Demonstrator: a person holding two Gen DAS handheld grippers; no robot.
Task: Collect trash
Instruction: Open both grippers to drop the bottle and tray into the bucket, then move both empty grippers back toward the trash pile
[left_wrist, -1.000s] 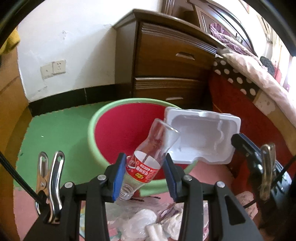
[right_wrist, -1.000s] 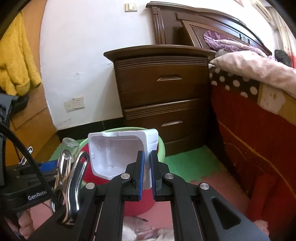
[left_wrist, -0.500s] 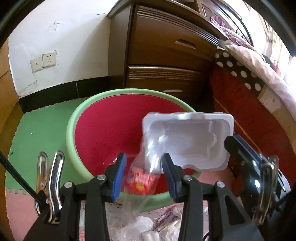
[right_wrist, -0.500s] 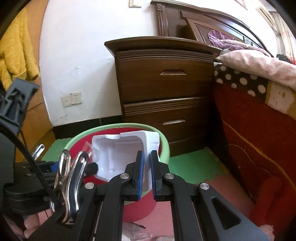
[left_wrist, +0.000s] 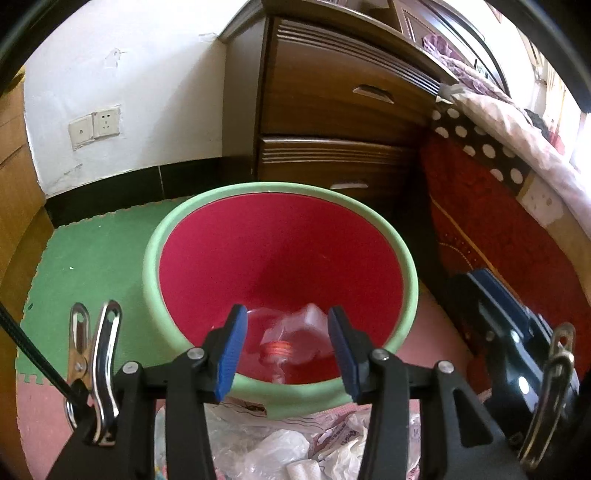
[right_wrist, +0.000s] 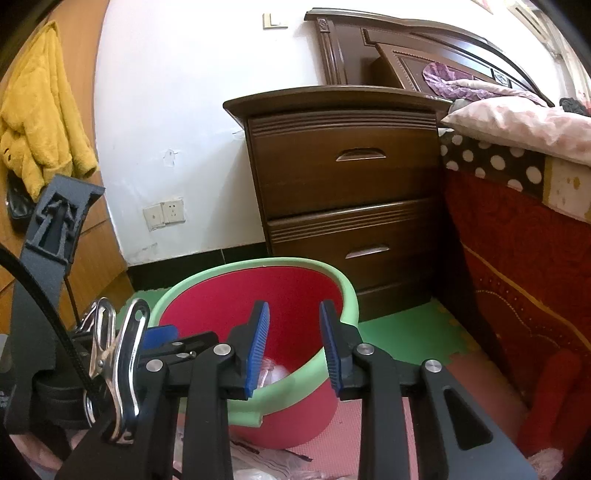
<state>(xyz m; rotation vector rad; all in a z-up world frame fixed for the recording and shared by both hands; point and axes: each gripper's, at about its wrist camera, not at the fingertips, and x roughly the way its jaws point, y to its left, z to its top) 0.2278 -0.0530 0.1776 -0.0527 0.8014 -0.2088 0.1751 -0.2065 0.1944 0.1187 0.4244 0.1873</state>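
bucket (left_wrist: 406, 266): looking like smooth plastic, red inside, with a pale green rim
plastic bottle (left_wrist: 291, 336): showing as clear, crinkled, glossy plastic in the bucket
nightstand (right_wrist: 347, 177): showing dark, polished wood with metal handles
floor mat (left_wrist: 92, 251): looking like matt green foam
fingers (left_wrist: 231, 350): wearing ribbed blue pads on matt black plastic
clip (left_wrist: 98, 365): shining as bright metal
garment (right_wrist: 37, 110): hanging as fuzzy yellow cloth

Home bedroom, bed (right_wrist: 517, 206), wooden nightstand (right_wrist: 347, 177)

Wooden nightstand (right_wrist: 347, 184), yellow garment (right_wrist: 37, 110), bed (right_wrist: 517, 221).
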